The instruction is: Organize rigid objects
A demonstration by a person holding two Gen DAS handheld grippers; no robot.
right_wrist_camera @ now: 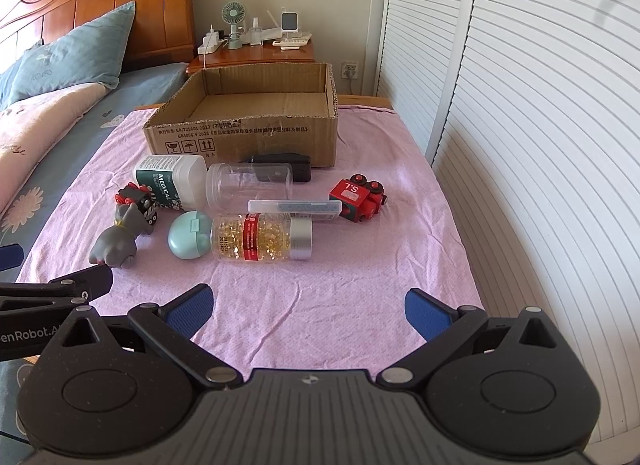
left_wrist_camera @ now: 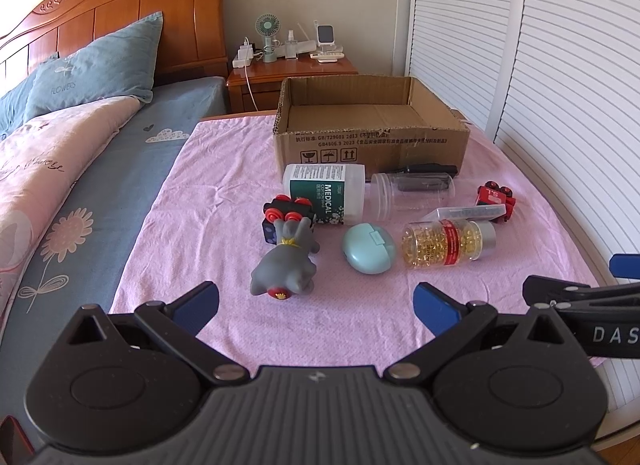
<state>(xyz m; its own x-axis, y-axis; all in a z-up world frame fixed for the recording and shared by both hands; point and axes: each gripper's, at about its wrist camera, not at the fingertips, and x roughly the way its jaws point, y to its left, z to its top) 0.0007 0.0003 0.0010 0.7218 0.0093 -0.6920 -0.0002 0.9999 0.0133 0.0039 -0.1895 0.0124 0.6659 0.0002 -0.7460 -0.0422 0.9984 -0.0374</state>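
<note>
Left gripper point(left_wrist_camera: 316, 305): jaws spread wide, nothing between the blue pads, low centre of the left wrist view, above bare pink cloth point(left_wrist_camera: 224, 201). Right gripper point(right_wrist_camera: 306, 311): jaws likewise spread wide, nothing held, low centre of the right wrist view.

Cardboard box point(left_wrist_camera: 372, 145): open-topped, nothing visible inside, upper centre of the left wrist view, at the far end of the cloth.

Items on the cloth, all outside the box, listed by position in the left wrist view:
- White bottle point(left_wrist_camera: 324, 191) with green label, on its side, centre, just in front of the box.
- Clear jar point(left_wrist_camera: 412, 195), on its side, right of the white bottle, touching or nearly touching it.
- Black object point(left_wrist_camera: 424, 168), right of centre, against the front wall of the box, behind the clear jar; kind not determinable.
- Red toy train point(left_wrist_camera: 496, 199), right side, tipped over.
- Clear flat case point(left_wrist_camera: 470, 212), right of centre, between the train and the capsule bottle.
- Capsule bottle point(left_wrist_camera: 448, 243), filled with yellow capsules, red band, silver cap, on its side, right of centre.
- Round teal case point(left_wrist_camera: 368, 249), centre, just left of the capsule bottle.
- Grey toy animal point(left_wrist_camera: 286, 263), left of centre, lying down, nearest the left gripper.
- Black toy car point(left_wrist_camera: 286, 217) with red wheels, overturned, touching the far end of the toy animal.

Bed point(left_wrist_camera: 80, 169) along the left edge; nightstand point(left_wrist_camera: 292, 77) at upper centre, beyond the box; white slatted doors point(left_wrist_camera: 560, 85) along the right edge.
</note>
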